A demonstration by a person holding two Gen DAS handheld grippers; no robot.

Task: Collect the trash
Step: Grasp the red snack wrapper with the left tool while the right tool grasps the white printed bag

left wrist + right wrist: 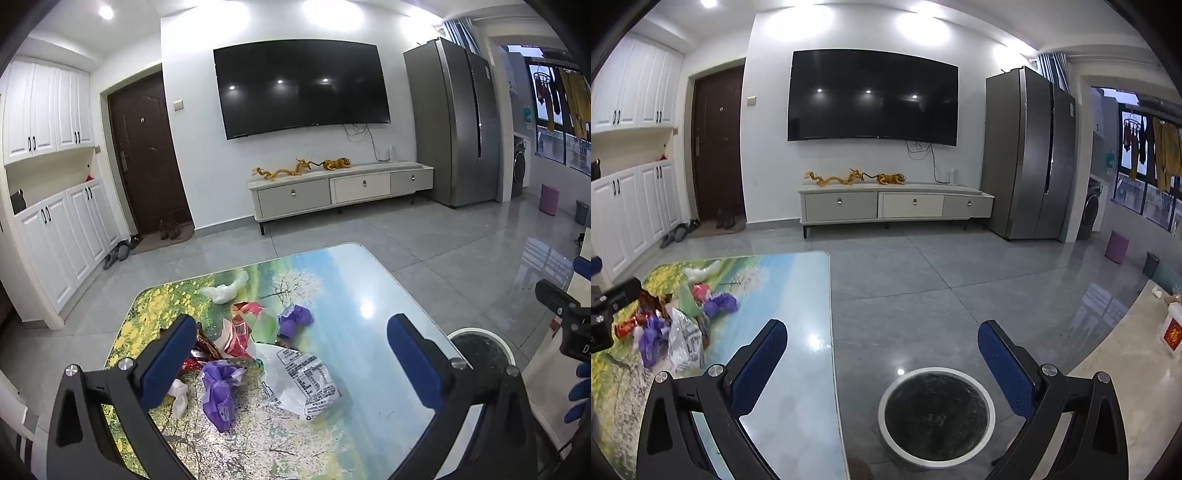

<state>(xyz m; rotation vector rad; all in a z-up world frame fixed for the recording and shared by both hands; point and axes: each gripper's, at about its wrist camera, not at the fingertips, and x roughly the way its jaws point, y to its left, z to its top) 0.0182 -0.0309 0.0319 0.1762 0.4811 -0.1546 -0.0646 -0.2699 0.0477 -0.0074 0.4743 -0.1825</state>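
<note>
Wrappers lay heaped on the glossy bench with its printed landscape top, as both pairs of tongs hung over it, angled downward. The left tongs, black-armed with blue pads, stood spread wide and held nothing. Between their fingers, on the bench below, sat a crumpled white plastic bag with black print and, just left of it, a crumpled purple plastic wrapper. Beyond the fingertips were red foil wrappers, a second purple wrapper and, farthest off, a wad of white tissue. The right tongs gaped just as wide and empty, poised over the bench's right edge. The heap lay well to their left. Below them, between the fingers, a round white-rimmed bin lined with a black bag stood on the grey tiled floor, just beside the bench. A blue-gloved hand showed at the left view's right margin.
</note>
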